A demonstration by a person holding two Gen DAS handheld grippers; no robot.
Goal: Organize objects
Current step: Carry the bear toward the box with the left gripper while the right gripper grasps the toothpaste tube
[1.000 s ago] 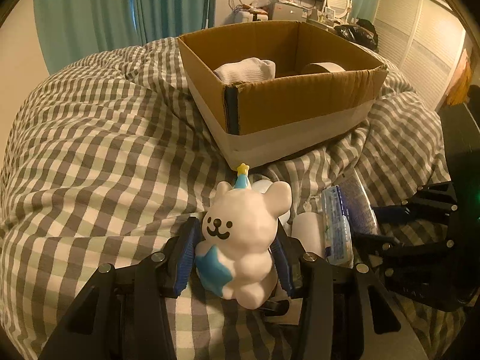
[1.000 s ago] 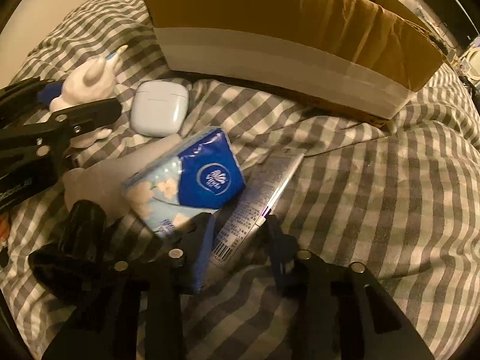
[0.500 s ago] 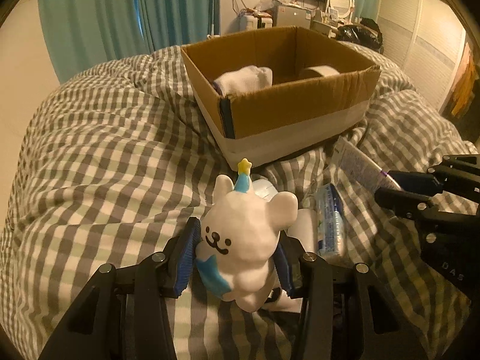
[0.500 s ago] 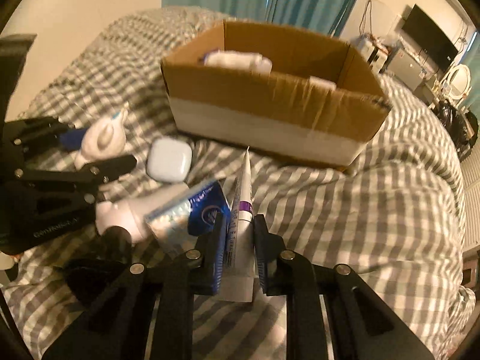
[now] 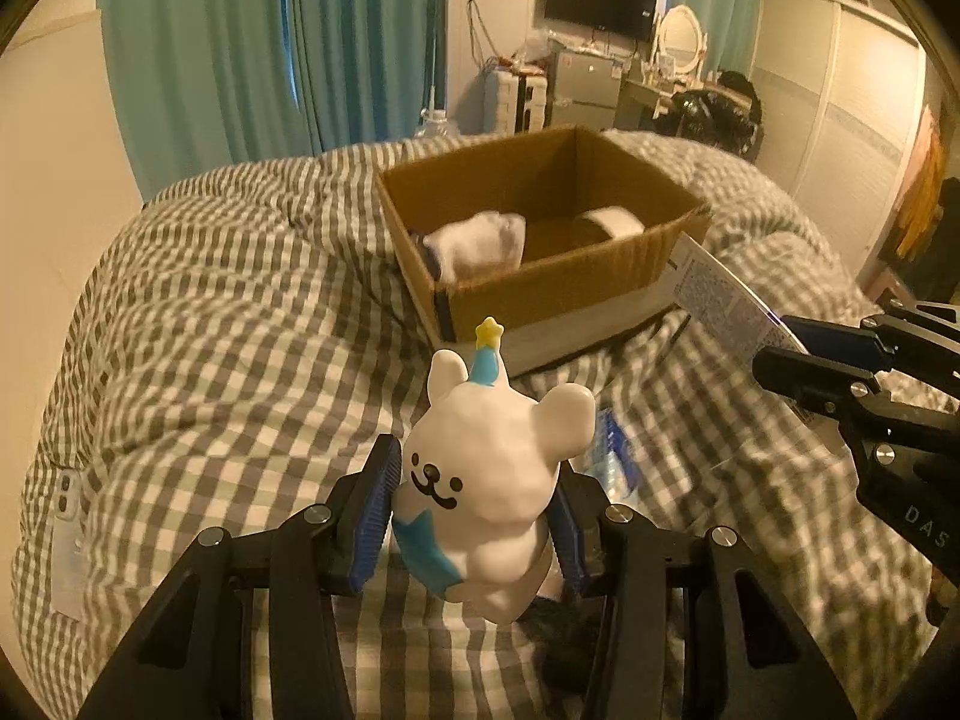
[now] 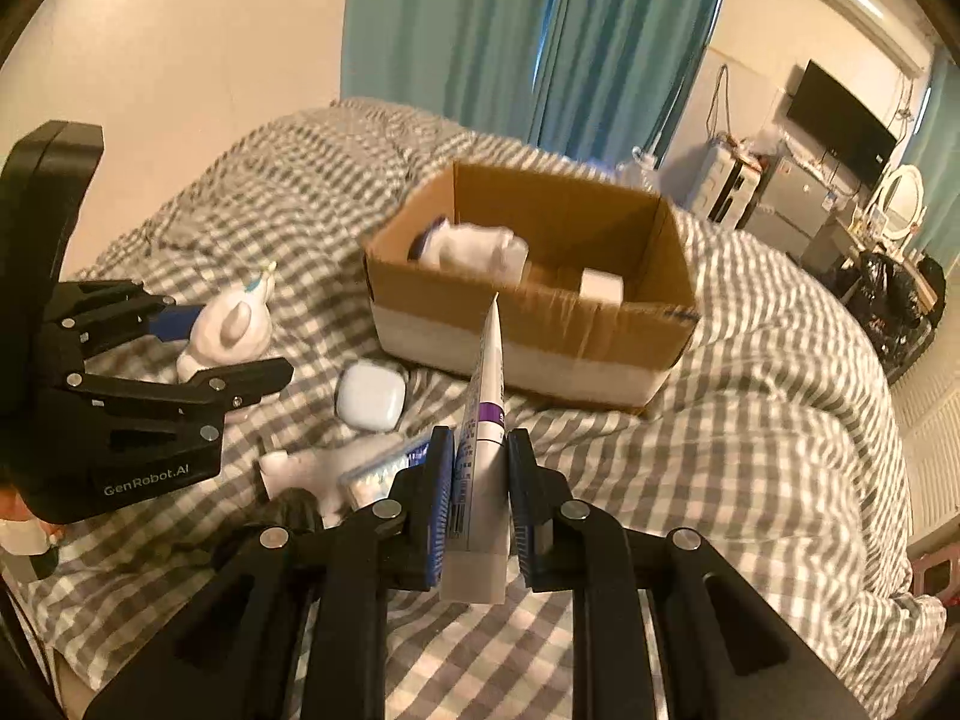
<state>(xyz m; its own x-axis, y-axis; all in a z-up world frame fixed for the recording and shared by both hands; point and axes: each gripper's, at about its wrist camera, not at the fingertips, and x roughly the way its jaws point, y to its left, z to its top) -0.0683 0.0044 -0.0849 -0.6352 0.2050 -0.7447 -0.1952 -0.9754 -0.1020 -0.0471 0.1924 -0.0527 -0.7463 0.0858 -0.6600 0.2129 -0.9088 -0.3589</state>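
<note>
My left gripper (image 5: 474,516) is shut on a white bear figurine (image 5: 492,474) with a blue hat and yellow star, held above the checked bedcover. My right gripper (image 6: 480,480) is shut on a white tube (image 6: 483,420) with a purple band, its flat end pointing up toward the open cardboard box (image 6: 540,324). The box (image 5: 540,276) holds a rolled white sock (image 5: 474,240) and a white roll (image 5: 612,219). In the left wrist view the right gripper (image 5: 810,354) holds the tube (image 5: 720,294) near the box's right corner. In the right wrist view the left gripper (image 6: 198,342) holds the bear (image 6: 231,330).
A white earbud case (image 6: 369,399), a blue tissue pack (image 6: 384,468) and a white bottle (image 6: 306,468) lie on the bedcover (image 6: 750,420) before the box. Teal curtains (image 5: 270,48), a TV and a dresser stand behind the bed.
Both grippers have risen above the bed with their objects. The right gripper closed on the tube and lifted it; the left lifted the bear. The box now sits lower and farther away.
</note>
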